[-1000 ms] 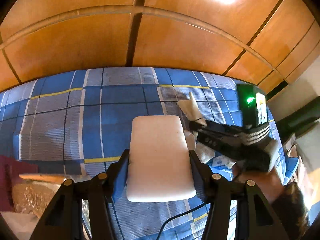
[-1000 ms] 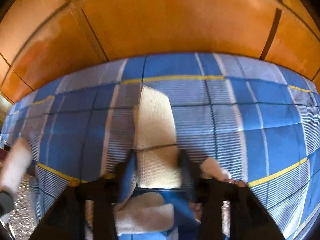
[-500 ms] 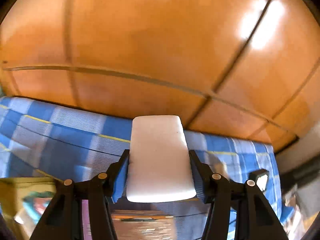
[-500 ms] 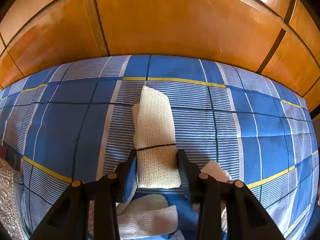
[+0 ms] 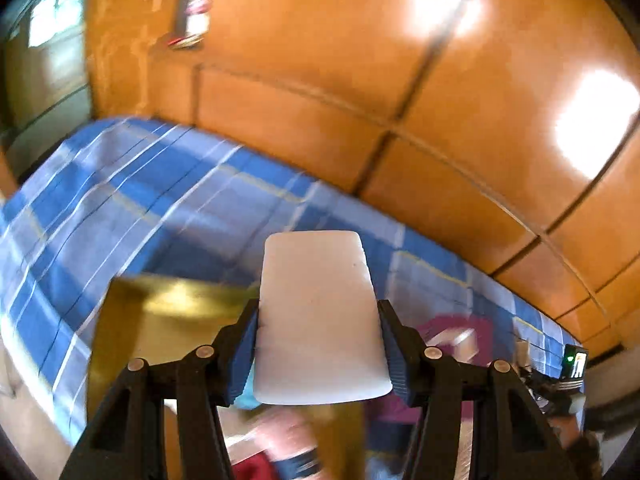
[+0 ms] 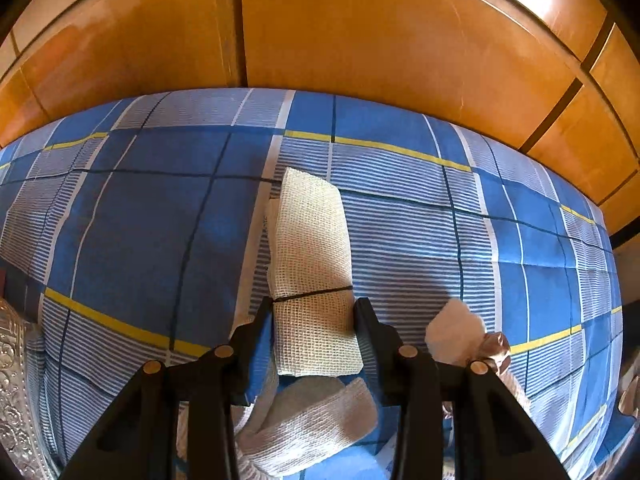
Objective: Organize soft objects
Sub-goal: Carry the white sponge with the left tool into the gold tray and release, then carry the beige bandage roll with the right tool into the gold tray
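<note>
My left gripper (image 5: 318, 328) is shut on a smooth white foam block (image 5: 318, 312) that stands up between its blue pads, above a gold box (image 5: 160, 320) and a blurred magenta box (image 5: 460, 332) on the blue checked bedsheet (image 5: 120, 200). My right gripper (image 6: 314, 320) is shut on a folded cream gauze pad (image 6: 312, 248) with a black band across it, held over the bedsheet (image 6: 140, 220). Below it lies a rolled grey-white bandage (image 6: 312, 424), and a white cotton wad (image 6: 454, 332) sits to the right.
Orange wooden wardrobe panels (image 6: 360, 32) rise behind the bed. A silver embossed tray edge (image 6: 16, 400) shows at the lower left of the right wrist view. A device with a green light (image 5: 574, 360) sits at the far right in the left wrist view.
The left gripper has swung far across the bed with the foam block, rolling as it went, and now hangs over the gold and magenta boxes. The right gripper shifted slightly, still holding the gauze pad.
</note>
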A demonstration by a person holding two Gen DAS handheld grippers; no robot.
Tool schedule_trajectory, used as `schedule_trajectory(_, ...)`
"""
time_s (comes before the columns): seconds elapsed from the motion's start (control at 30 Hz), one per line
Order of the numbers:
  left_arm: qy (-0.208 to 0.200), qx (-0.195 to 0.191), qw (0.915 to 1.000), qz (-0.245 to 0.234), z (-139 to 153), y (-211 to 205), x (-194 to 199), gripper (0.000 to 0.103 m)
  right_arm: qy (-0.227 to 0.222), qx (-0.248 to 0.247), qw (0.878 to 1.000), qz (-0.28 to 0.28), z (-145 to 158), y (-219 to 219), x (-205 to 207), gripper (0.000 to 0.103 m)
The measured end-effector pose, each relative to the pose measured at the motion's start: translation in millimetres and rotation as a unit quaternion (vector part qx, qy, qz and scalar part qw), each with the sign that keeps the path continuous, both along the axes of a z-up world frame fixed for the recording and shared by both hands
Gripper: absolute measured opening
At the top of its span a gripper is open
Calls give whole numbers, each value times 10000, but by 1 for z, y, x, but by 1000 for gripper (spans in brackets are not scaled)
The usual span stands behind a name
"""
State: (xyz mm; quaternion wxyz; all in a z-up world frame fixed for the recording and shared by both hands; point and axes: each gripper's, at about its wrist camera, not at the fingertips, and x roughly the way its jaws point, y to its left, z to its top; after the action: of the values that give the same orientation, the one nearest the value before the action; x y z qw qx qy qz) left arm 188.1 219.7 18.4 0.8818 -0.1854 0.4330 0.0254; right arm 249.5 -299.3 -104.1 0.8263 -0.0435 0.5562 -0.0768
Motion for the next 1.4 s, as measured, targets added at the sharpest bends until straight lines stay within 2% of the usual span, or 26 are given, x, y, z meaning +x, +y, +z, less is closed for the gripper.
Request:
schedule_trajectory(0.17, 173, -222, 9984, 490, -36, 49, -59, 57, -8, -163, 9999, 10, -2, 5, 1, 40)
schedule_trajectory(0.3, 452, -72, 9969, 636, -70, 63, -92, 57, -56, -310, 9995, 11, -6, 9, 4, 39)
schedule_trajectory(0.5, 678, 336, 9944, 736, -107, 52, -111, 61, 69, -499, 9987, -2, -7, 17, 3, 39)
schedule_trajectory(0.57, 743, 376, 9935, 774, -115, 49, -117, 74, 95, -552, 9984, 3, -8, 20, 3, 39)
schedule_trajectory(0.6, 745, 367, 9933, 801, -118, 47, -122, 77, 99, -558, 9984, -11, -8, 20, 2, 39)
schedule_trajectory(0.73, 610, 609, 9926, 853, -116, 40, -132, 79, 65, -601, 9982, -52, -7, 22, 0, 39)
schedule_trajectory(0.9, 255, 849, 9930, 787, -98, 28, -145, 84, -4, -598, 9982, -104, -6, 23, -4, 38)
schedule_trajectory(1.2, -346, 1122, 9924, 356, -62, 0, -161, 84, -48, -328, 9994, -21, 2, 29, -20, 38)
schedule_trajectory(1.33, -475, 1177, 9918, 165, -55, -12, -167, 84, -258, -69, 9996, 105, 16, 36, -23, 38)
schedule_trajectory(1.4, -496, 1214, 9913, 76, -55, -18, -170, 84, -325, -112, 9992, 203, 24, 43, -23, 38)
